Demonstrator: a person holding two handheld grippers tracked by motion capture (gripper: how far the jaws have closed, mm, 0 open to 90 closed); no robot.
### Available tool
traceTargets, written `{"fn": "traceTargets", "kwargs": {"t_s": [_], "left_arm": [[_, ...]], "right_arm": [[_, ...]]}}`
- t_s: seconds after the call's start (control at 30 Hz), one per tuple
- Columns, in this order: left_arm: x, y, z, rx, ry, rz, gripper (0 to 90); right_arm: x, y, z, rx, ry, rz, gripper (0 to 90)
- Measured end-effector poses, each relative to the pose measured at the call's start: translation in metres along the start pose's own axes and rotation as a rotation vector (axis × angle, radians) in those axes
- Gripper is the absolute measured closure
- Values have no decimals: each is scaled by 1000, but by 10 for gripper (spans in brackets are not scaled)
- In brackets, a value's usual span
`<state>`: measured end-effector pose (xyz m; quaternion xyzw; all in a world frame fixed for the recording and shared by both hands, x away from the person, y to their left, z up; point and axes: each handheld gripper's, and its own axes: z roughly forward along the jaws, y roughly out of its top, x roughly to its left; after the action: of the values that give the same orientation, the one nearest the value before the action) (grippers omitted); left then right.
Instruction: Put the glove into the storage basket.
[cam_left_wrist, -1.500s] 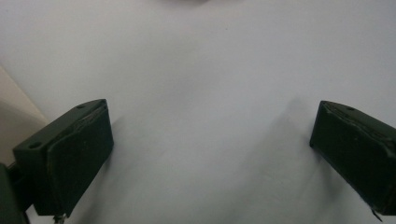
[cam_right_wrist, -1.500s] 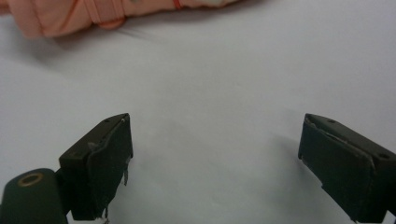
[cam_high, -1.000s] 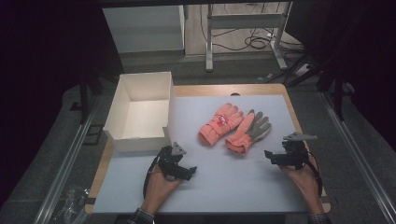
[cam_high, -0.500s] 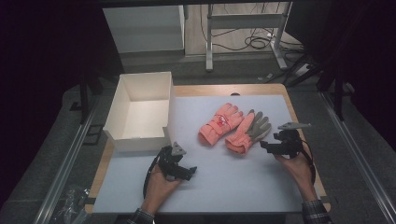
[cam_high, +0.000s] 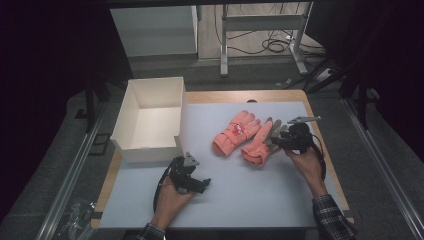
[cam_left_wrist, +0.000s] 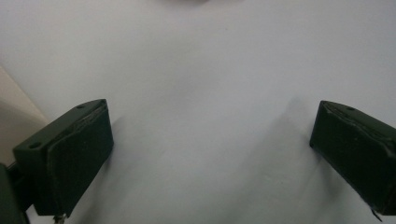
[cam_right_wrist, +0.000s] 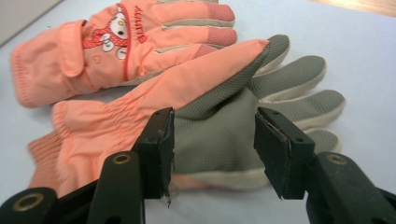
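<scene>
Meanwhile right gripper (cam_right_wrist: 214, 151) hovers spread over grey-palmed glove (cam_right_wrist: 219, 119).

dark room, grey floor (cam_high: 65, 165), cables (cam_high: 270, 46) beneath a metal frame (cam_high: 260, 22) behind.

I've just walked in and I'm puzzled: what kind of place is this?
Probably a lab or recording workspace, not a home: a table under a white mat, a person holding the left gripper and right gripper near gloves, cables on the floor.
</scene>
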<state>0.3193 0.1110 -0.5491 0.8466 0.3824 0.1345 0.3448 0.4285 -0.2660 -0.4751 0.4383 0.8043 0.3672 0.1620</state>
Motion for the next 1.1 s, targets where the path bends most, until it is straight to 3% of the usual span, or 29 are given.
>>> {"fn": "traceTargets", "kwargs": {"t_s": [0.2, 0.27, 0.4, 0.43, 0.47, 0.53, 0.63, 1.1], "left_arm": [[0, 0, 0, -1, 0, -1, 0], [0, 0, 0, 0, 0, -1, 0], [0, 0, 0, 0, 0, -1, 0], [0, 0, 0, -1, 0, -1, 0], [0, 0, 0, -1, 0, 0, 0], [0, 0, 0, 0, 0, 0, 0], [0, 0, 0, 0, 0, 0, 0], [0, 0, 0, -1, 0, -2, 0]], "right_arm": [[-1, 2, 25, 67, -54, -21, 474], [-1, 1, 30, 81, -51, -14, 479], [1, -1, 35, 90, -74, -28, 595], [3, -2, 35, 95, -89, -44, 705], [3, -2, 35, 94, -96, -42, 742], [3, -3, 34, 91, -82, -26, 825], [1, -3, 31, 82, -70, -11, 859], [-8, -8, 1, 23, -2, 38, 872]]}}
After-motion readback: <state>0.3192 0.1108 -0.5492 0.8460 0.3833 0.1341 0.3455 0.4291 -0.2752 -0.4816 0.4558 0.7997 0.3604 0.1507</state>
